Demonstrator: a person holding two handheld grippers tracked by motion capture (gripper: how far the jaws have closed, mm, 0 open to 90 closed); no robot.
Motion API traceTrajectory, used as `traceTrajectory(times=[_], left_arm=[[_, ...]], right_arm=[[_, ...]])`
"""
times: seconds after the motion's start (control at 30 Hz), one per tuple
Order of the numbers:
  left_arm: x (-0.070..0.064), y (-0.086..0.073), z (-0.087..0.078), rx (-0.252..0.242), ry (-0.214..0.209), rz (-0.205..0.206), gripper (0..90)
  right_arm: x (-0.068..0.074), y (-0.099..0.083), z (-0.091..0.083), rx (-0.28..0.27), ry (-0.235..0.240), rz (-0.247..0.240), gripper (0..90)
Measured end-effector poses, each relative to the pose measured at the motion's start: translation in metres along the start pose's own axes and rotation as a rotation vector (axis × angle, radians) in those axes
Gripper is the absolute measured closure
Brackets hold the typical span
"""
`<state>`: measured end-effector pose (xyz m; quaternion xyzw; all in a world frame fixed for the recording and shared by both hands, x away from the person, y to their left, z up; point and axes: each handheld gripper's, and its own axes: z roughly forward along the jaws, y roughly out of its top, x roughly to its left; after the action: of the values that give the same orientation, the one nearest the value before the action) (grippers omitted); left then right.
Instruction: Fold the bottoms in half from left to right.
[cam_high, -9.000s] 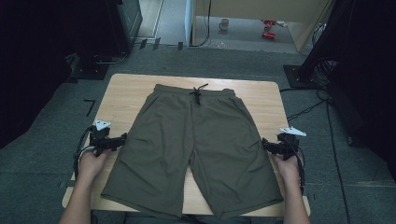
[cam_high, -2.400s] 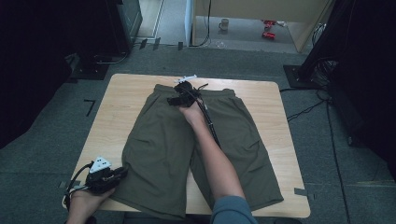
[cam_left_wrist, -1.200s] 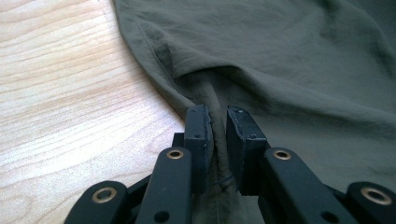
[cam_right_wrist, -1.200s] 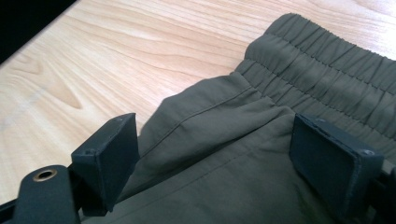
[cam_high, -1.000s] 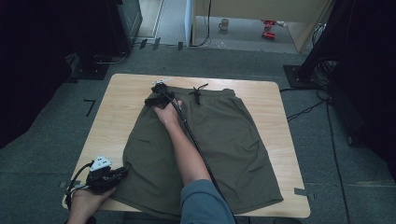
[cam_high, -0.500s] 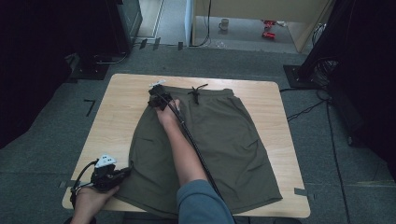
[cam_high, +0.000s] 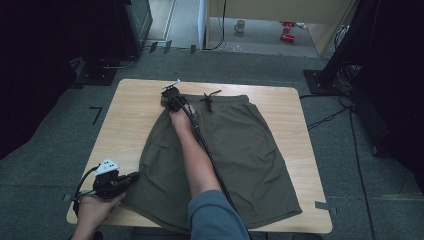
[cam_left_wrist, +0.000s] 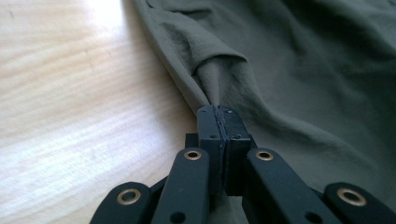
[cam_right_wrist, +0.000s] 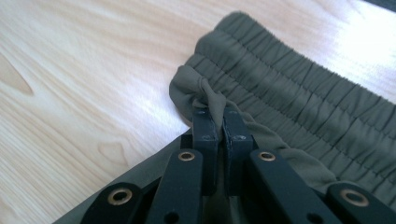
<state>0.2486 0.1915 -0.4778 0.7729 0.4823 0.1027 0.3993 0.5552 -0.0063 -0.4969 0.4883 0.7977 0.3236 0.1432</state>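
Observation:
Olive-green shorts (cam_high: 235, 150) lie flat on the wooden table (cam_high: 130, 120), waistband at the far side. My left gripper (cam_high: 134, 176) sits at the near left, shut on the hem of the left leg; in the left gripper view its jaws pinch a fold of the shorts (cam_left_wrist: 280, 60). My right gripper (cam_high: 171, 95) is reached across to the far left corner of the waistband and is shut on it; the right gripper view has a bunch of the elastic waistband (cam_right_wrist: 289, 88) caught between the jaws.
A black drawstring (cam_high: 209, 98) lies knotted at the waistband's middle. The right forearm (cam_high: 192, 150) crosses over the shorts with its cable alongside. Bare table wood (cam_left_wrist: 70, 93) lies to the left. Dark equipment and cables stand on the floor around the table.
The right gripper has travelled from the waistband's middle to its left corner and is closed on the fabric. The left gripper stays clamped on the leg hem at the near left.

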Motion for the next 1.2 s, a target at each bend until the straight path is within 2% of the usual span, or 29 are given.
traceTrajectory(times=[0.13,0.17,0.2,0.23,0.27,0.37,0.47,0.6,0.67,0.77,1.03,1.2], left_arm=[[0.006,0.009,-0.009,-0.036,0.011,-0.017,90.0],[0.006,0.012,-0.012,-0.047,0.020,-0.008,90.0],[0.005,0.015,-0.014,-0.053,0.047,0.011,90.0],[0.003,0.018,-0.018,-0.064,0.069,0.040,90.0],[0.002,0.021,-0.021,-0.077,0.079,0.051,90.0],[-0.003,0.029,-0.029,-0.104,0.067,0.051,90.0],[-0.013,0.031,-0.029,-0.102,0.041,0.066,90.0],[-0.026,0.035,-0.026,-0.101,-0.003,0.072,90.0],[-0.033,0.039,-0.022,-0.097,-0.011,0.086,90.0],[-0.041,0.045,-0.014,-0.084,-0.027,0.096,90.0],[-0.075,0.064,0.001,-0.087,-0.084,0.166,90.0],[-0.092,0.072,0.013,-0.078,-0.128,0.189,90.0]], right_arm=[[0.003,0.012,-0.006,-0.030,-0.007,0.014,86.6],[0.005,0.016,-0.009,-0.041,-0.004,0.024,86.6],[0.008,0.026,-0.016,-0.067,0.017,0.050,86.5],[0.008,0.026,-0.016,-0.067,0.017,0.050,86.5],[0.010,0.031,-0.020,-0.075,0.029,0.060,86.5],[0.014,0.044,-0.036,-0.111,0.049,0.062,86.3],[0.010,0.049,-0.049,-0.122,0.059,0.051,86.1],[-0.002,0.047,-0.063,-0.111,0.089,0.046,86.2],[-0.010,0.044,-0.071,-0.112,0.112,0.061,86.2],[-0.028,0.036,-0.082,-0.105,0.119,0.088,86.1],[-0.075,0.017,-0.116,-0.126,0.113,0.132,86.0],[-0.093,0.005,-0.129,-0.135,0.102,0.127,85.9]])
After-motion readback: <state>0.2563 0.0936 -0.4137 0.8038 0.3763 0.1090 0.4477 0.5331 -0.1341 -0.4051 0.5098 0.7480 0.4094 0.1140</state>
